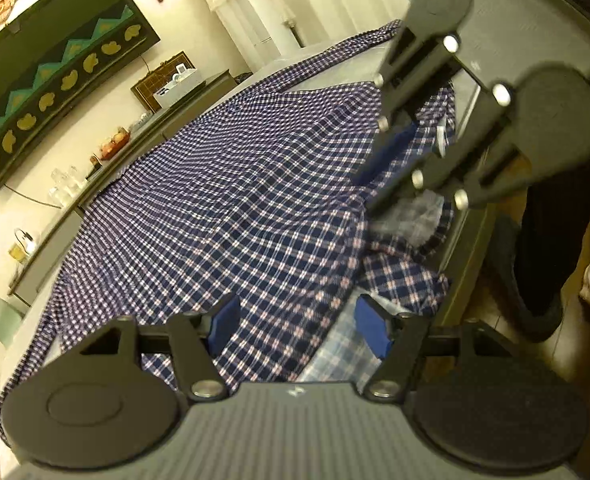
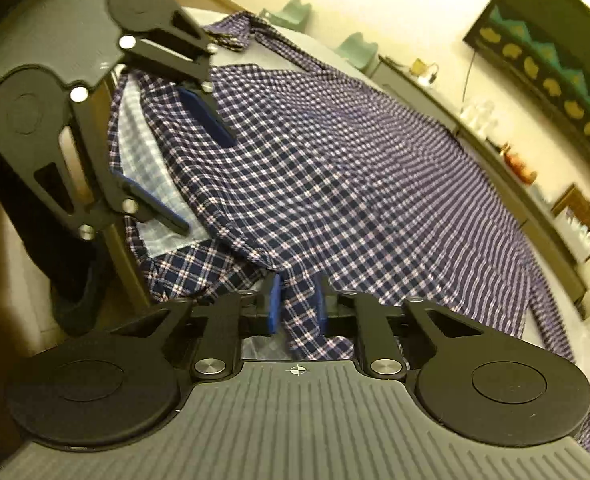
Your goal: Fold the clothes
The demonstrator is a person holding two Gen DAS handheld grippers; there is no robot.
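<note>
Right hand-held gripper [image 2: 297,306]: blue pads drawn close, pinching a narrow ridge of the plaid shirt [image 2: 335,152] at its near edge. The cloth rises between the pads, so this reads as a real grip rather than a hover. Probably taken here because it is the hem or front edge nearest the person, the natural place to lift for a fold.

Left hand-held gripper [image 1: 297,326]: jaws spread, one pad over the dark plaid, the other by a pale, turned-back flap of the shirt's inner side [image 1: 335,350]. Fabric lies between the pads, but they do not press it. Judged: lining up for a matching pinch, so both sides lift evenly.

The shirt is spread flat across a grey bench [image 1: 465,92], near edge bunched by the grippers, sleeves trailing toward the far corners. Spreading it wide likely keeps the fold lines straight.

Beyond: a low sideboard [image 1: 143,140] with glassware and fruit, a long framed panel [image 1: 55,80] on the wall.
</note>
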